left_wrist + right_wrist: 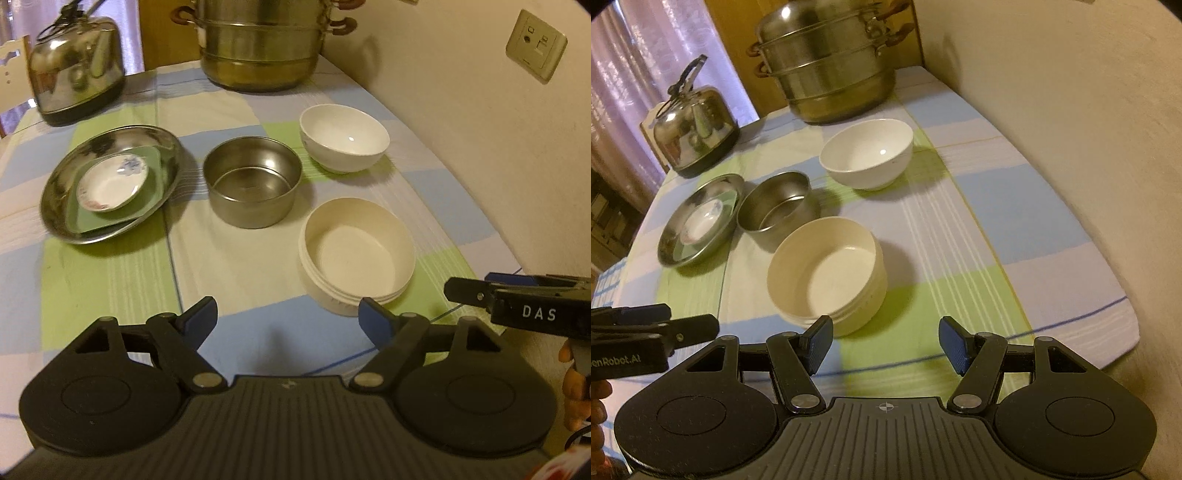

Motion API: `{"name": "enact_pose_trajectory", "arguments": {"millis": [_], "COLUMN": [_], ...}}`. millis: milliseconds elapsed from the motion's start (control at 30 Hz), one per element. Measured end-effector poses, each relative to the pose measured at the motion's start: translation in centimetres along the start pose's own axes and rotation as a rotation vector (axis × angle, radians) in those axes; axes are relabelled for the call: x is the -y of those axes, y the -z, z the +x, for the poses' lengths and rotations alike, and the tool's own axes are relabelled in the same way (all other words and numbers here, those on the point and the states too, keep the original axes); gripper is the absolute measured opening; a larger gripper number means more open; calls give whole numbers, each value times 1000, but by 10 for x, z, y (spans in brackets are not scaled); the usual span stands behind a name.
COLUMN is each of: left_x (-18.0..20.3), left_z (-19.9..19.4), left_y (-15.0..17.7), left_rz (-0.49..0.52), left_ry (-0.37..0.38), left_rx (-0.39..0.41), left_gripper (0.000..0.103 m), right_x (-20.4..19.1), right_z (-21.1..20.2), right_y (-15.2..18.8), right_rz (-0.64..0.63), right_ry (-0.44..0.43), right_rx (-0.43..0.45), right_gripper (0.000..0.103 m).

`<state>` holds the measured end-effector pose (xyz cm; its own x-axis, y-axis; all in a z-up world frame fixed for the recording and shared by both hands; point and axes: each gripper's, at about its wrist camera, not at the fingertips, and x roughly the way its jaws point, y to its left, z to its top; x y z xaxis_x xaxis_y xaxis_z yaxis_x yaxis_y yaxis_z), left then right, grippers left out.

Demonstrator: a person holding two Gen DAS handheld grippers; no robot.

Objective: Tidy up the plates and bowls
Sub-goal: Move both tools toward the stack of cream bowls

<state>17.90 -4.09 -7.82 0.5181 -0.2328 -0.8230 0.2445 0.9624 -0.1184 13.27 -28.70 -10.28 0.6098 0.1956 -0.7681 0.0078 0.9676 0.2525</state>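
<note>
Left wrist view: both the left gripper (pixel 286 319) and right gripper (pixel 884 343) hang released and empty just short of the near cream round plastic bowl (pixel 358 251), the plates already nested in the steel dish (pixel 110 184) at far left, likely lining up to stack bowls.

A checked-cloth table (pixel 110 288) bears a steel plate (pixel 59 206), steel bowl (pixel 251 206), two white bowls (pixel 343 147), kettle (pixel 77 66) and steamer pot (pixel 258 48)

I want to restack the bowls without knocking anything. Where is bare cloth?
Free: the near strip before the steel plate, and the wall side right of the white bowl. Crowded: steel bowl, cream bowl and plate sit close together.
</note>
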Motion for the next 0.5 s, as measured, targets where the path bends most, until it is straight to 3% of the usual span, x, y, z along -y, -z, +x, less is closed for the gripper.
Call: {"name": "enact_pose_trajectory", "arguments": {"millis": [500], "left_x": [3], "left_z": [52], "left_y": [-31], "left_rz": [60], "left_ry": [57], "left_rx": [-36], "left_gripper": [61], "right_x": [-5], "right_z": [38], "right_y": [-15], "right_rz": [35], "right_ry": [-5], "right_rx": [-14], "right_gripper": [63]}}
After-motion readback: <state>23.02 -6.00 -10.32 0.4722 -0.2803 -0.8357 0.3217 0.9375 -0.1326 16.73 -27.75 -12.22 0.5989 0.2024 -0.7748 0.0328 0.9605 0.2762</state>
